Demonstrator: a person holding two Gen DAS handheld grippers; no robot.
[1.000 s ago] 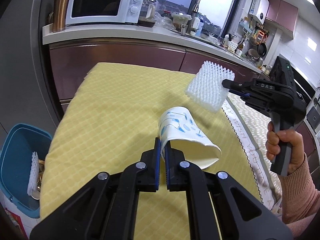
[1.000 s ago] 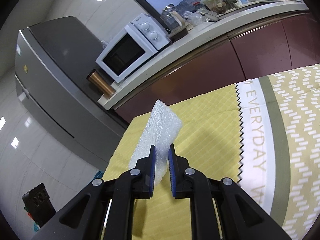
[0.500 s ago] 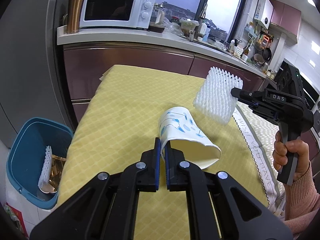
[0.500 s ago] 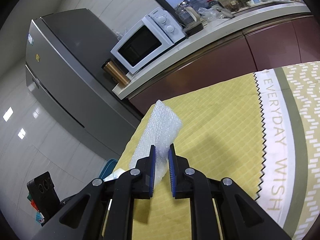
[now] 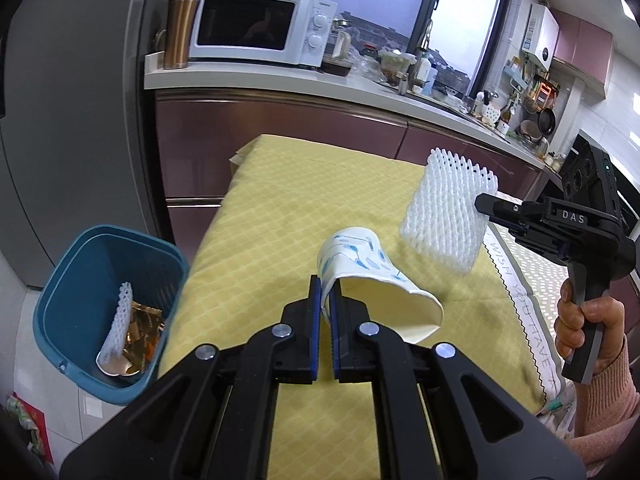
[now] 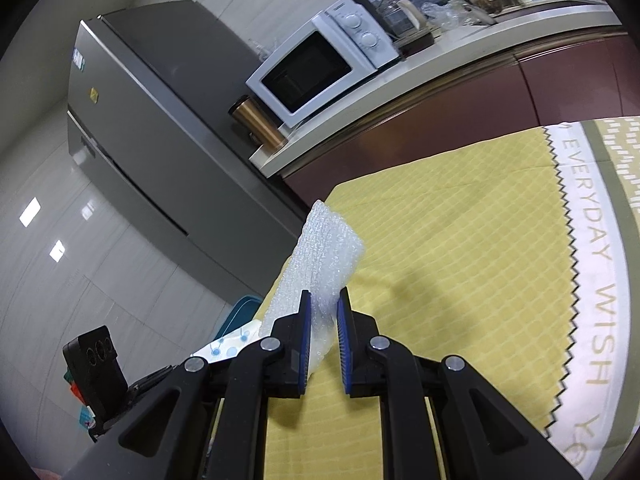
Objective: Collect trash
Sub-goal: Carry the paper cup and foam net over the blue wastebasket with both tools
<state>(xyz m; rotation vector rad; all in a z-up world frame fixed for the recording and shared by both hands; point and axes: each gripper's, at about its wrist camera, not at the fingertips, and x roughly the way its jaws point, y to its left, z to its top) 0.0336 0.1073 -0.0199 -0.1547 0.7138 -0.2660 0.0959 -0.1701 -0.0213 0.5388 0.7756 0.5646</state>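
Over the yellow-clothed table (image 5: 304, 216), we pinch the rim of a crushed paper cup (image 5: 374, 276) in our left hand-held gripper (image 5: 325, 312). Our right hand-held gripper (image 6: 323, 320) is clamped on a white foam net sleeve (image 6: 320, 256). Beside the table's left edge, the blue bin (image 5: 80, 280) holds another foam sleeve and gold wrappers.

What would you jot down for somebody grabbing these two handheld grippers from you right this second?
Left gripper: shut on the rim of the paper cup, held above the yellow tablecloth.
Right gripper: shut on the white foam net, also in the air over the cloth.
Blue bin: on the floor off the table's left edge; it already holds another foam net and a gold wrapper.
Left to do: carry both pieces over the bin and drop them in.
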